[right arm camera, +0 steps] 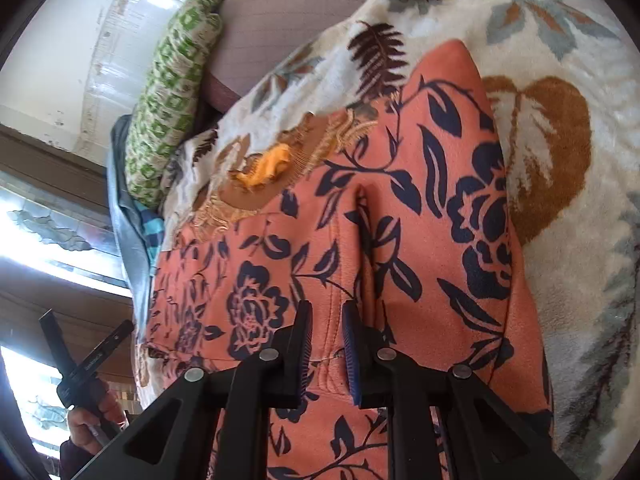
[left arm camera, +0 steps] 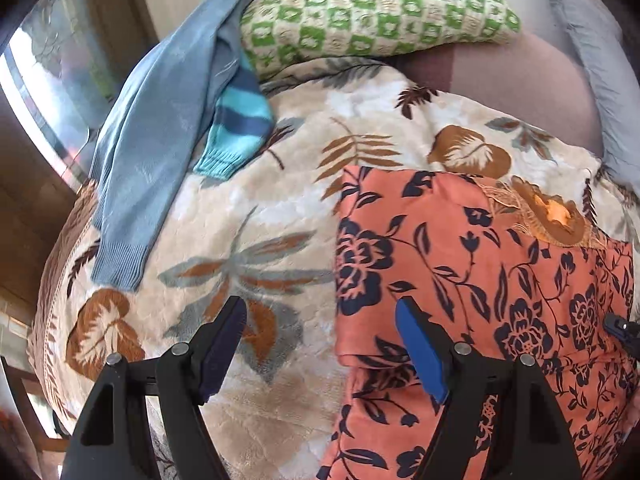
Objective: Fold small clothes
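Left wrist view only: blue sweater [left arm camera: 132, 152] on leaf-print blanket [left arm camera: 248, 208], left hand-held gripper [left arm camera: 320, 344] spread wide, empty. Right wrist view only: right hand-held gripper [right arm camera: 326, 344] narrow, pinching orange floral garment [right arm camera: 400, 216] fold on blanket.

Right hand-held gripper [right arm camera: 326, 316], jaws narrowly apart, over orange floral garment [right arm camera: 420, 208] on leaf-print blanket [right arm camera: 580, 240].

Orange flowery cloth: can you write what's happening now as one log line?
step: folding | orange flowery cloth: on leafy blanket | right gripper: pinching a cloth fold | left gripper: open, empty, at cloth's edge
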